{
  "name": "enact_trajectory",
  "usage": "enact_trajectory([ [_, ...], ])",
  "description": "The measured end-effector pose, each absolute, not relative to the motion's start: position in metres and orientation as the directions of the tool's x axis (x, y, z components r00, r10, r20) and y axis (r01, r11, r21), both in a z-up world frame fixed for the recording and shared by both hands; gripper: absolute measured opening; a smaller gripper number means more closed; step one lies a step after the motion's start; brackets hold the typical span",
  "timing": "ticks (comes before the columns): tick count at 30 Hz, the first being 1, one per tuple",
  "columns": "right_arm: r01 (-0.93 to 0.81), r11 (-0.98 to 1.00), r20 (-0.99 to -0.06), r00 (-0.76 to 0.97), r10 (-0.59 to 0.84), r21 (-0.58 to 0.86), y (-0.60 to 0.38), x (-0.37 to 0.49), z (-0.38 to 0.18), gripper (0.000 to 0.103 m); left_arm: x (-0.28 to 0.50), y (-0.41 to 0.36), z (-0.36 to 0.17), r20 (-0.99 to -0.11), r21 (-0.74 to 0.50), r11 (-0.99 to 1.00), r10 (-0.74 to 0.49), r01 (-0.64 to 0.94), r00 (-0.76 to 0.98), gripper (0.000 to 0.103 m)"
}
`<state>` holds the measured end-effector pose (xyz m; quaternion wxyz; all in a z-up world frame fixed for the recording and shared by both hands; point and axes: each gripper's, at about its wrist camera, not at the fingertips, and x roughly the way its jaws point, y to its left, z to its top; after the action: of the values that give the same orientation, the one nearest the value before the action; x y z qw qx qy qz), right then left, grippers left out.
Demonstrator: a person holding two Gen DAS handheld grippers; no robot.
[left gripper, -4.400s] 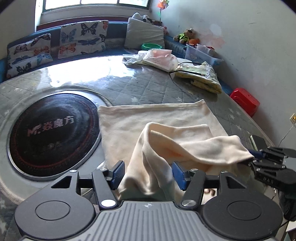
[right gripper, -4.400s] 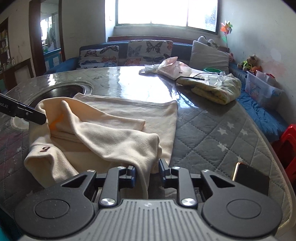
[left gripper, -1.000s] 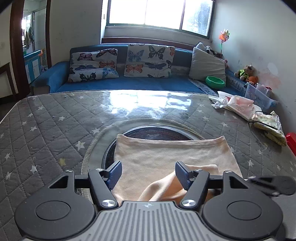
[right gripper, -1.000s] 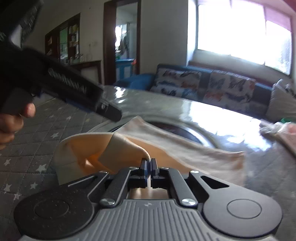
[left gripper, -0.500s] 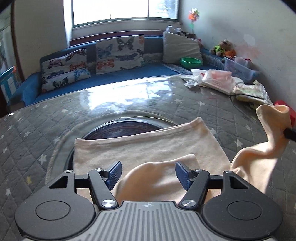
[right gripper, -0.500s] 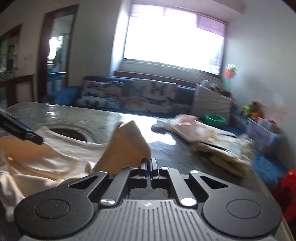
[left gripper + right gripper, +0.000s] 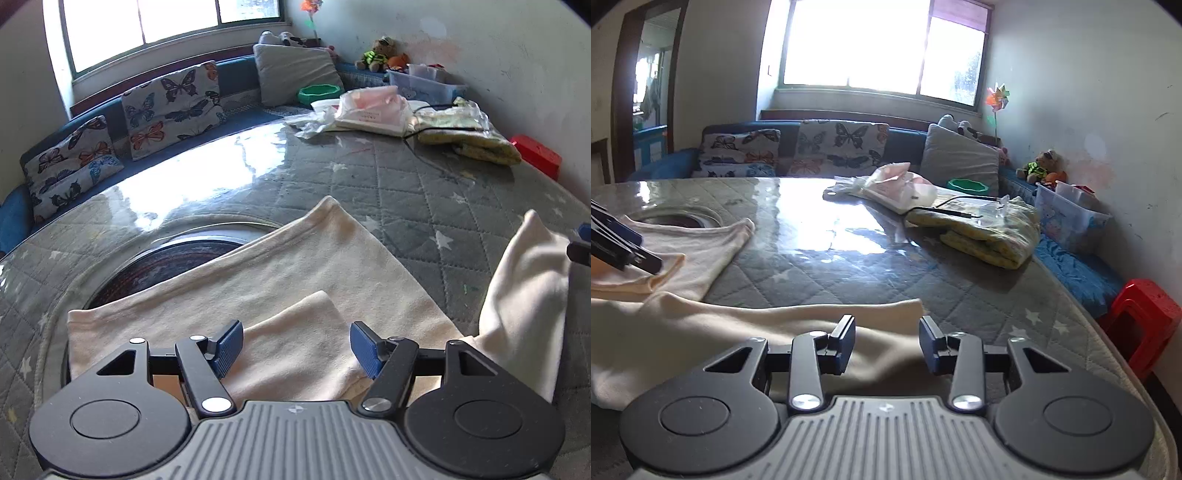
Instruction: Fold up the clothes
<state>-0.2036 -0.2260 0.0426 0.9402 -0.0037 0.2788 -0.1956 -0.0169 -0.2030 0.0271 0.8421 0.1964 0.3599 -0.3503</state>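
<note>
Left gripper (image 7: 296, 346): jaws apart as before, empty, over a folded flap of the cream cotton garment (image 7: 280, 273), which lies flat ahead of it on the grey quilted star-print table cover (image 7: 424, 192). Right gripper (image 7: 887, 345): 0.5 s ago it was clamped on a raised sleeve end; now its jaws stand apart and the cloth lies beneath them. In left view the sleeve (image 7: 524, 295) looks still raised. Judgement: sleeve released outward; fold unfinished.

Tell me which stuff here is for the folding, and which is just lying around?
For folding: cream garment, left gripper, right gripper.

Lying about: yellow cloth bundle, pink plastic bag, green bowl, red stool, teddy bear.
</note>
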Motion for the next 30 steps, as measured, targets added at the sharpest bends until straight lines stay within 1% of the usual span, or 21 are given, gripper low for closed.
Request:
enact_trajectory([
  [5,0.357,0.928,-0.517,0.778,-0.356,-0.102,-0.22,-0.205,0.046,0.043,-0.019,-0.212,0.019,-0.747,0.075,0.658,-0.461,0.75,0.479,0.067],
  [7,0.353,0.931,-0.515,0.783,-0.349,-0.095,-0.218,-0.206,0.046,0.044,-0.013,-0.211,0.018,-0.754,0.028,0.668,-0.474,0.744,0.454,0.057],
  [8,0.35,0.932,-0.514,0.785,-0.345,-0.092,-0.216,-0.207,0.047,0.045,-0.01,-0.21,0.017,-0.756,0.009,0.672,-0.48,0.74,0.445,0.043],
  [9,0.345,0.934,-0.513,0.788,-0.34,-0.089,-0.214,-0.207,0.047,0.045,-0.01,-0.209,0.019,-0.752,0.016,0.679,-0.476,0.734,0.456,0.037],
  [10,0.341,0.936,-0.512,0.791,-0.335,-0.087,-0.212,-0.207,0.048,0.046,-0.01,-0.208,0.019,-0.747,0.014,0.678,-0.481,0.735,0.459,0.033],
  [11,0.336,0.938,-0.51,0.794,-0.33,-0.085,-0.21,-0.207,0.048,0.046,-0.01,-0.205,0.021,-0.741,0.0,0.683,-0.49,0.73,0.458,0.022],
  [12,0.332,0.94,-0.509,0.796,-0.326,-0.083,-0.209,-0.207,0.048,0.047,-0.009,-0.203,0.022,-0.735,-0.012,0.688,-0.498,0.725,0.46,0.015],
  [13,0.326,0.942,-0.51,0.798,-0.32,-0.079,-0.207,-0.206,0.048,0.047,-0.009,-0.199,0.025,-0.724,-0.015,0.701,-0.499,0.713,0.476,0.01],
  [14,0.319,0.945,-0.512,0.801,-0.311,-0.075,-0.205,-0.205,0.048,0.047,-0.009,-0.195,0.028,-0.713,-0.018,0.715,-0.499,0.699,0.492,0.008],
  [19,0.259,0.964,-0.525,0.813,-0.253,-0.064,-0.189,-0.198,0.042,0.052,-0.005,-0.156,0.053,-0.645,-0.069,0.8,-0.492,0.596,0.585,0.005],
  [20,0.255,0.965,-0.528,0.813,-0.246,-0.057,-0.187,-0.196,0.04,0.055,-0.004,-0.146,0.06,-0.629,-0.081,0.818,-0.486,0.57,0.607,0.005],
  [21,0.253,0.966,-0.532,0.812,-0.239,-0.048,-0.187,-0.193,0.039,0.059,-0.004,-0.134,0.07,-0.611,-0.098,0.833,-0.482,0.544,0.628,0.005],
  [25,0.247,0.969,-0.546,0.81,-0.213,-0.011,-0.184,-0.184,0.032,0.066,-0.006,-0.084,0.093,-0.549,-0.138,0.889,-0.435,0.436,0.714,0.005],
  [26,0.246,0.969,-0.55,0.809,-0.207,-0.002,-0.183,-0.182,0.031,0.071,-0.008,-0.07,0.098,-0.535,-0.149,0.9,-0.422,0.41,0.732,0.005],
  [27,0.244,0.97,-0.553,0.809,-0.202,0.002,-0.183,-0.18,0.03,0.073,-0.01,-0.057,0.102,-0.522,-0.16,0.91,-0.408,0.383,0.749,0.005],
  [30,0.238,0.971,-0.56,0.806,-0.193,0.008,-0.18,-0.174,0.028,0.074,-0.019,-0.017,0.113,-0.482,-0.195,0.935,-0.356,0.298,0.801,0.005],
])
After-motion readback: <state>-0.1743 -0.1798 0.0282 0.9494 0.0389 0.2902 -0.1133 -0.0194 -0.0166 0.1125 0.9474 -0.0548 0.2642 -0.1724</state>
